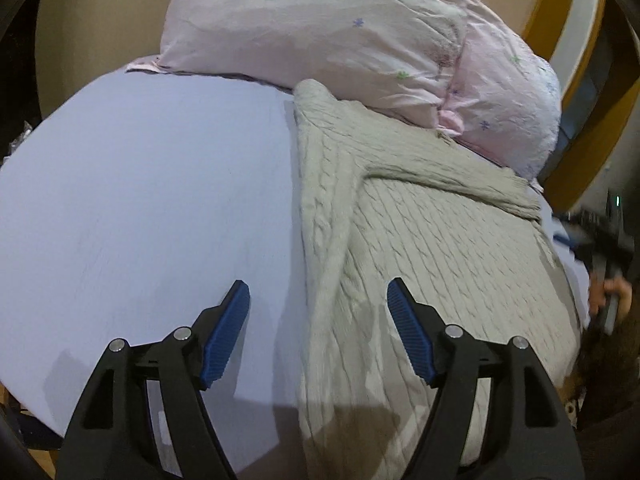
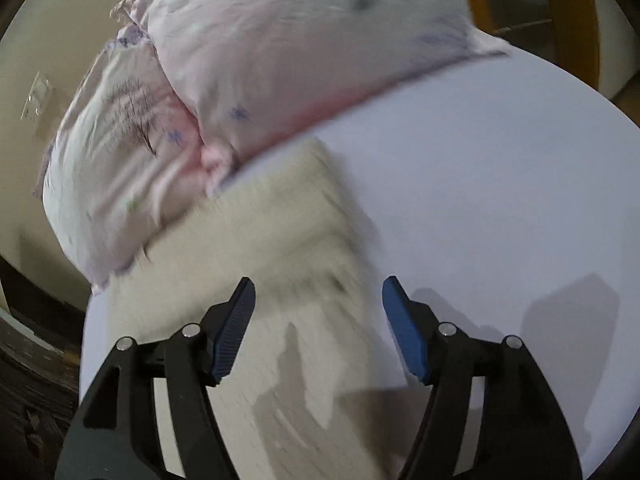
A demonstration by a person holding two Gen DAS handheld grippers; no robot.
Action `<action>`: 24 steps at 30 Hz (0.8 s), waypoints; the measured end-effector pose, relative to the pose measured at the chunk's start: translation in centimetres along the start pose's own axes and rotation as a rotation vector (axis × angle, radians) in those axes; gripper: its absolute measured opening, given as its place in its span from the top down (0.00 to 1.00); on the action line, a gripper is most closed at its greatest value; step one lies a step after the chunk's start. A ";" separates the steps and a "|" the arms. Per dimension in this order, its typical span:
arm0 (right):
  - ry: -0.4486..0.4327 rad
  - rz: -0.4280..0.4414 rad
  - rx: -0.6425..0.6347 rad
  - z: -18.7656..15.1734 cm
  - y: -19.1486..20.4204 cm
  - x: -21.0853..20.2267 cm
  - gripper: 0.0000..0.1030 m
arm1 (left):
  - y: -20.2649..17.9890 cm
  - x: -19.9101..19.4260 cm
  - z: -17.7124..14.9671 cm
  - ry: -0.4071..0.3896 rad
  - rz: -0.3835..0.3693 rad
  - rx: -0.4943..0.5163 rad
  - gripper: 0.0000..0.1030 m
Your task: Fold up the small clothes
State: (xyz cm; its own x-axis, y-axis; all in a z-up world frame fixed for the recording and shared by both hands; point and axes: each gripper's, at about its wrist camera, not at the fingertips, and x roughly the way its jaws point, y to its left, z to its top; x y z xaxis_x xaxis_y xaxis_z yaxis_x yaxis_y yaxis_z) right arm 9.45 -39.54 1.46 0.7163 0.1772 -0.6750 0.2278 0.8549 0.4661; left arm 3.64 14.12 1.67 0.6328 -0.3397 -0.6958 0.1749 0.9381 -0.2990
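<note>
A grey-beige cable-knit sweater (image 1: 432, 248) lies flat on the pale lavender bed sheet (image 1: 152, 208), with a sleeve folded across its upper part. My left gripper (image 1: 318, 300) is open and empty, hovering above the sweater's left edge. The right gripper's body shows at the far right of the left wrist view, held in a hand. In the right wrist view the sweater (image 2: 288, 248) is blurred, its right edge running down the middle. My right gripper (image 2: 319, 298) is open and empty above that edge.
Two pink pillows with small flower prints (image 1: 340, 40) lie at the head of the bed, touching the sweater's top; they also show in the right wrist view (image 2: 248, 80). A wooden frame (image 1: 576, 92) stands behind the bed. A wall switch (image 2: 37, 98) is at left.
</note>
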 end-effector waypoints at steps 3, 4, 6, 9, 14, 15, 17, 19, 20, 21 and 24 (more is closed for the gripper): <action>0.051 0.074 -0.002 -3.6 -2.0 -2.2 0.41 | -0.2 -0.8 -1.1 0.013 -0.095 0.000 0.30; 0.066 0.094 -0.008 -4.6 -2.3 -3.0 0.48 | -0.4 -1.0 -1.4 0.019 -0.116 0.004 0.33; 0.161 0.238 -0.004 -7.1 -2.8 -3.8 0.57 | -0.9 -1.5 -2.2 0.040 -0.162 0.010 0.43; 0.205 0.327 -0.038 -10.2 -2.7 -5.5 0.59 | -1.3 -2.6 -4.2 0.053 -0.215 -0.004 0.56; 0.252 0.374 -0.044 -13.2 -3.7 -7.7 0.59 | -1.2 -3.6 -6.1 0.057 -0.278 -0.072 0.71; 0.278 0.373 -0.042 -13.7 -3.8 -7.1 0.61 | -1.3 -3.5 -6.1 0.062 -0.280 -0.071 0.76; 0.347 0.388 -0.043 -14.7 -3.5 -5.4 0.88 | -1.7 -2.9 -5.9 0.083 -0.288 -0.069 0.87; 0.379 0.441 -0.075 -14.9 -2.0 -4.9 0.92 | -2.1 -2.7 -5.5 0.095 -0.307 -0.067 0.91; 0.361 0.484 -0.101 -14.3 -1.2 -5.7 0.92 | -2.2 -3.1 -4.9 0.087 -0.331 -0.066 0.92; 0.333 0.516 -0.108 -13.5 -0.8 -6.5 0.92 | -2.2 -3.4 -4.5 0.080 -0.348 -0.066 0.92; 0.182 0.565 -0.140 -9.2 0.4 -9.3 0.93 | -1.7 -4.6 -1.1 0.017 -0.386 -0.075 0.92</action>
State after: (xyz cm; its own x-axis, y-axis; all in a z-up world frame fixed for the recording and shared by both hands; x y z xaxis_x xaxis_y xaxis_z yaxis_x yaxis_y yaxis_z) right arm -3.22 -36.36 2.70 0.5741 0.6920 -0.4377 -0.2523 0.6580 0.7095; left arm -0.43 13.97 4.68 0.5189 -0.6682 -0.5332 0.3416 0.7338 -0.5872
